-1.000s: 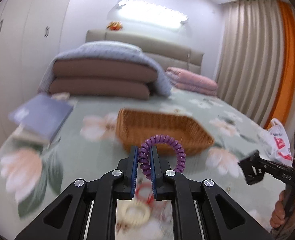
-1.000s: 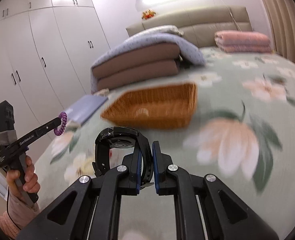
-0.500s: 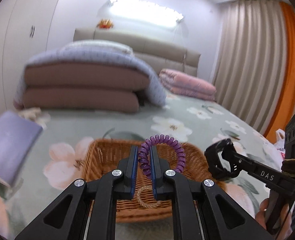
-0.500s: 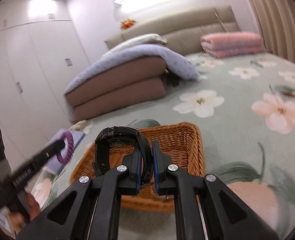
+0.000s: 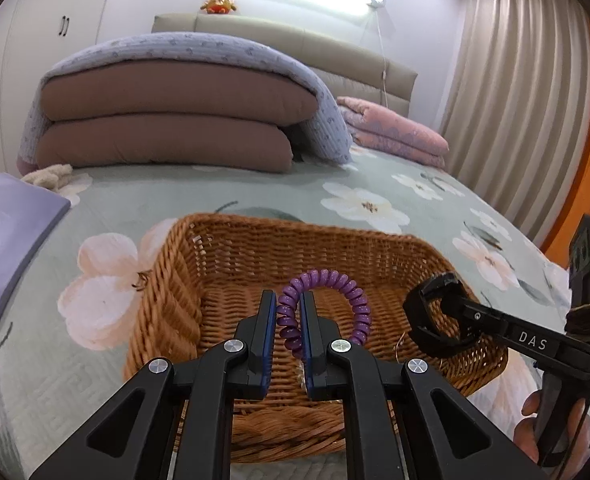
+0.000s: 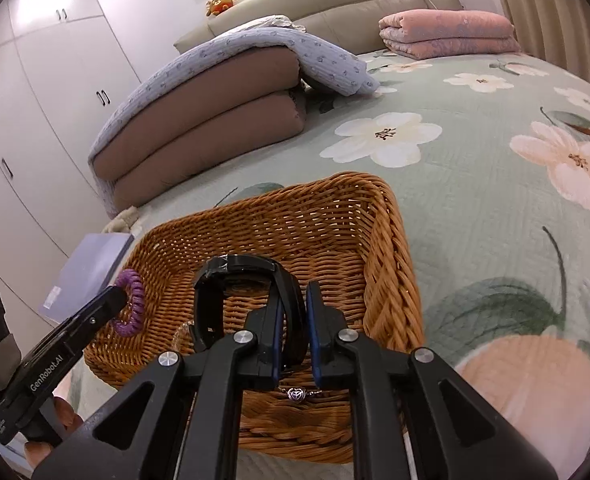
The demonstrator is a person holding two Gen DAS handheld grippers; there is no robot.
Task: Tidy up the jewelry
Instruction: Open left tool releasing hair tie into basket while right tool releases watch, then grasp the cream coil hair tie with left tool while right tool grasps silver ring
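My left gripper [image 5: 288, 306] is shut on a purple spiral hair tie [image 5: 341, 284] and holds it over the brown wicker basket [image 5: 183, 276]. My right gripper [image 6: 297, 300] is shut on a black wristwatch [image 6: 235, 268] and holds it over the same basket [image 6: 391, 264]. The right gripper with the watch [image 5: 441, 320] shows at the right in the left wrist view. The left gripper with the hair tie [image 6: 131, 300] shows at the left in the right wrist view. A small silver chain with a charm [image 6: 296, 394] lies in the basket's bottom.
The basket sits on a green floral bedspread [image 6: 475, 184]. Folded brown quilts under a lilac blanket [image 5: 175, 120] lie behind it, a pink folded blanket [image 5: 395, 132] beyond. A lilac book [image 5: 7, 232] lies at the left. Curtains [image 5: 515, 100] hang at the right.
Both grippers have moved forward and down until they are over the basket, each still holding its item. The basket now fills the lower middle of both views.
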